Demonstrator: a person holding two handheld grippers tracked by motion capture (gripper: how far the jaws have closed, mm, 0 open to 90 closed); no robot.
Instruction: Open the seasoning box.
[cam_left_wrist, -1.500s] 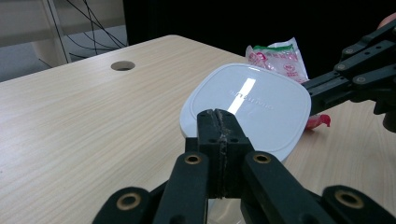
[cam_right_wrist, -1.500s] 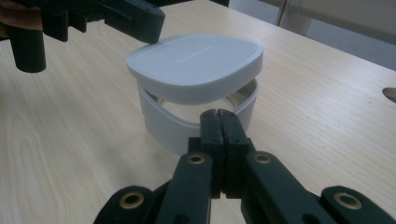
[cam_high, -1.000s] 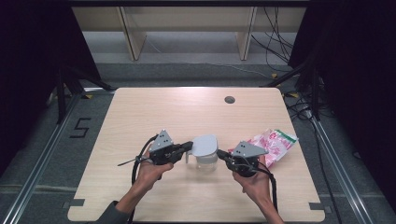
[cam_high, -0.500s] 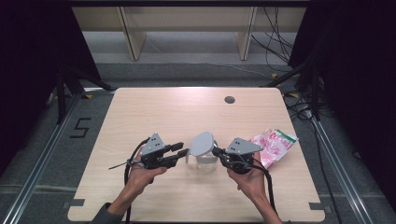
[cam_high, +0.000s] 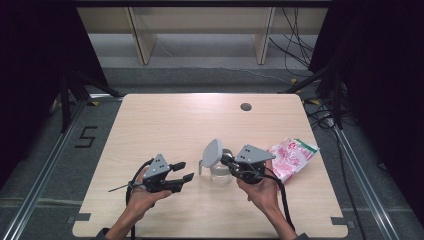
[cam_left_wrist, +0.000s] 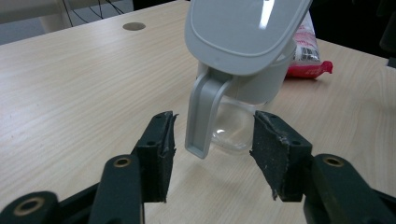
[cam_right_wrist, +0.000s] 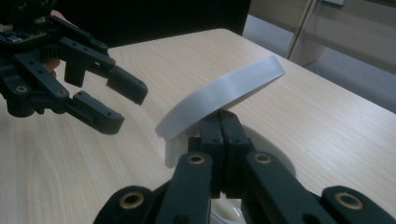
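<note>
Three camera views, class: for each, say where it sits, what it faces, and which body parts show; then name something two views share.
High view: above the table, looking down; both forearms, left gripper, right gripper.
Left gripper view: on that gripper, facing the jug handle; own open jaws.
Right gripper view: on that gripper; jaws shut on the tilted lid.
Shared: the lid.

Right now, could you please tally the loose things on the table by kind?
Clear jug with grey lid lifted: 1
Pink printed packet: 1
Total: 2
</note>
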